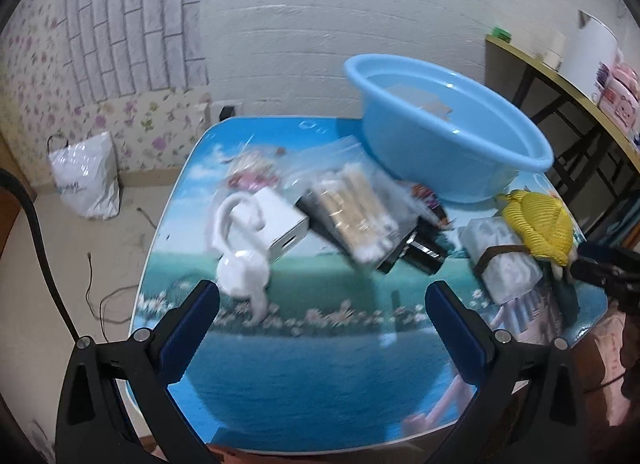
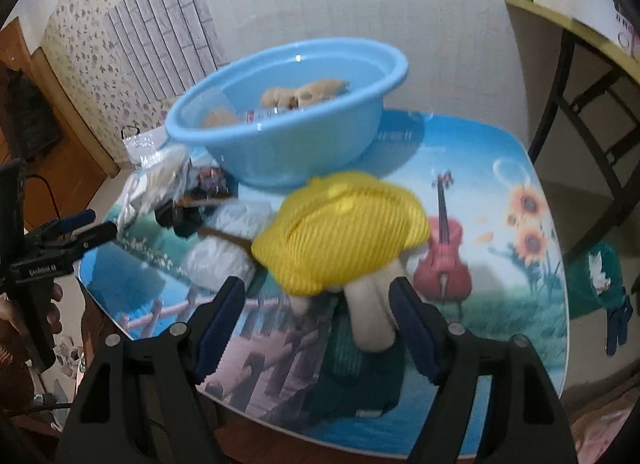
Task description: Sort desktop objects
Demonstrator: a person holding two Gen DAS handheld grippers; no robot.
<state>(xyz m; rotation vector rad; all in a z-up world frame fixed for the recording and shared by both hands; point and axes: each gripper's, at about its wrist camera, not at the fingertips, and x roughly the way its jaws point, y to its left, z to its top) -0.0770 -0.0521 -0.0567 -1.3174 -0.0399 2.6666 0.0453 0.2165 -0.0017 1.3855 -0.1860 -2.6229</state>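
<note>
The yellow ribbed knit toy (image 2: 340, 232) with a pale stem lies on the table (image 2: 500, 304), near the blue basin (image 2: 288, 116), just ahead of my right fingers (image 2: 316, 324). These stand wide, holding nothing; the stem sits beside the right one. My left fingers (image 1: 322, 324) are wide and empty too.

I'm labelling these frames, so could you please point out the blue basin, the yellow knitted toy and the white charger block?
blue basin (image 1: 460, 152): left wrist view, outer wall.
yellow knitted toy (image 2: 344, 232): right wrist view, middle of yellow cap.
white charger block (image 1: 280, 220): left wrist view, top face.
</note>
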